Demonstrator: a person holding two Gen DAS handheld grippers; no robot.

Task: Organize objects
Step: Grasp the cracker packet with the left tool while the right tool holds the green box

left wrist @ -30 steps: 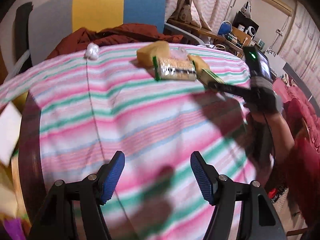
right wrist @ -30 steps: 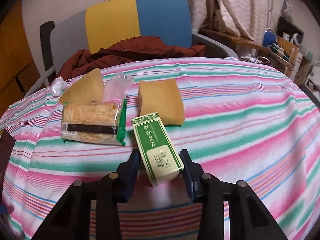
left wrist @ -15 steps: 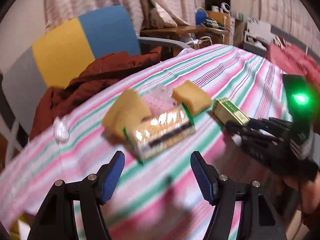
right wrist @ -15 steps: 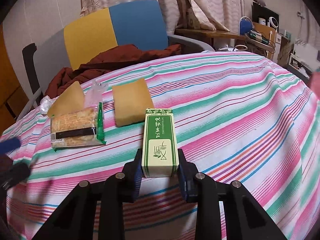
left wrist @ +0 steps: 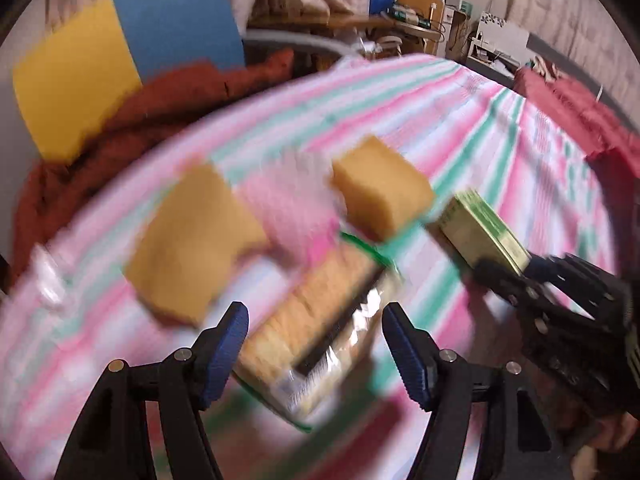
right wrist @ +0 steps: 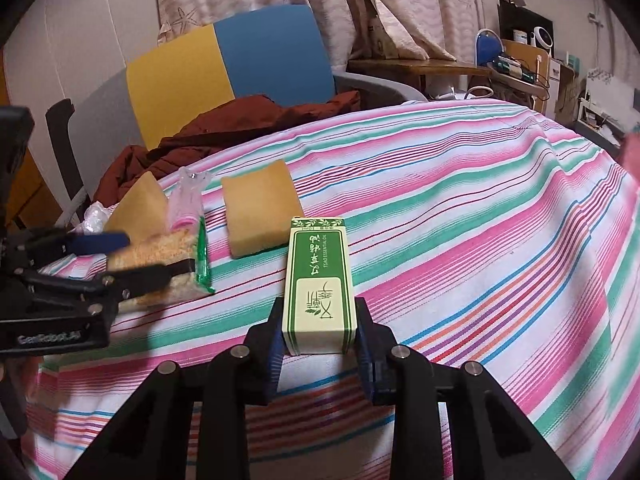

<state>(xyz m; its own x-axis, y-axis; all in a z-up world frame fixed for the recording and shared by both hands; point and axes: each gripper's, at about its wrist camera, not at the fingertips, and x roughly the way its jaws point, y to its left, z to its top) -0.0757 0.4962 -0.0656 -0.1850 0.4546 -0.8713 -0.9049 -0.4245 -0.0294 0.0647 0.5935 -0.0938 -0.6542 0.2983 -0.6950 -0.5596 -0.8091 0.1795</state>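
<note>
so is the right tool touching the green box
Touching. In the right wrist view the right tool has both pads pressed against the sides of the green box, with no gap on either side; the box sits clamped between them.

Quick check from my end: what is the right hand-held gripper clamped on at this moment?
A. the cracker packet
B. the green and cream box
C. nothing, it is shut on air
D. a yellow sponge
B: in the right wrist view the right hand-held gripper has its pads pressed on both sides of the green and cream box; the cracker packet lies apart on the striped cloth.
</note>
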